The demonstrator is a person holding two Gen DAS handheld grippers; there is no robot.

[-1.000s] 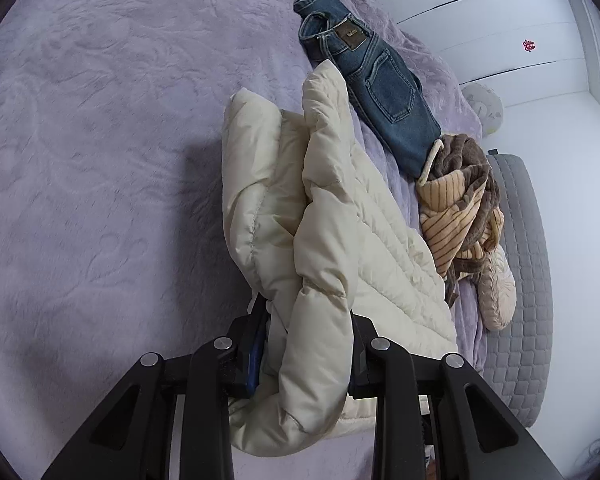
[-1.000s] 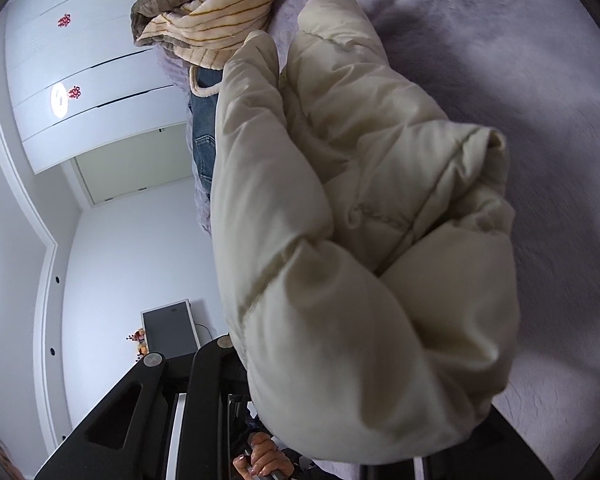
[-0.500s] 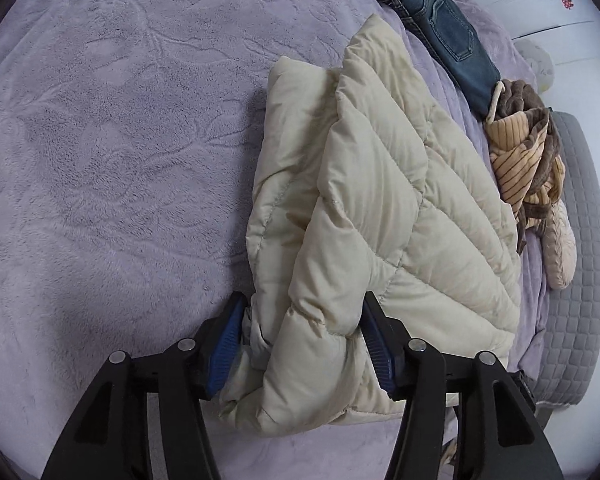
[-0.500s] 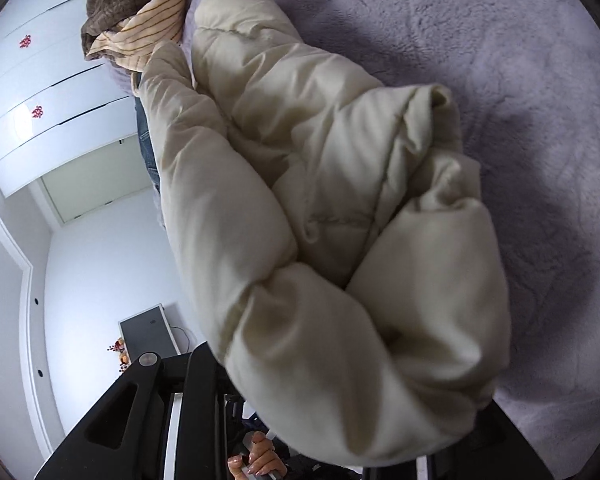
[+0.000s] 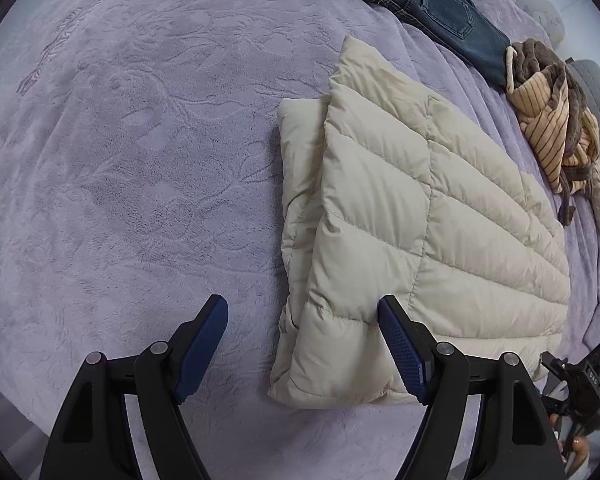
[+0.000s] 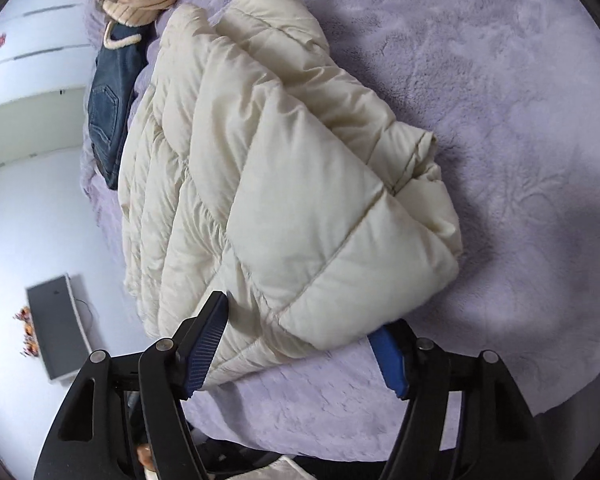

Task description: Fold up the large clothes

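The left gripper (image 5: 302, 320) is hovering with its fingers (image 5: 400, 344) spread apart, gripping nothing. The right gripper (image 6: 304, 320) is likewise gaping wide. The folded cream puffer jacket (image 5: 412, 216) is lying at centre right on the purple bed (image 5: 120, 140), with jeans (image 5: 432, 4) at the upper right.

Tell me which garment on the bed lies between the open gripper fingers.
The cream puffer jacket, folded on the purple blanket. The blue jeans and the striped brown bundle lie farther off, beyond it.
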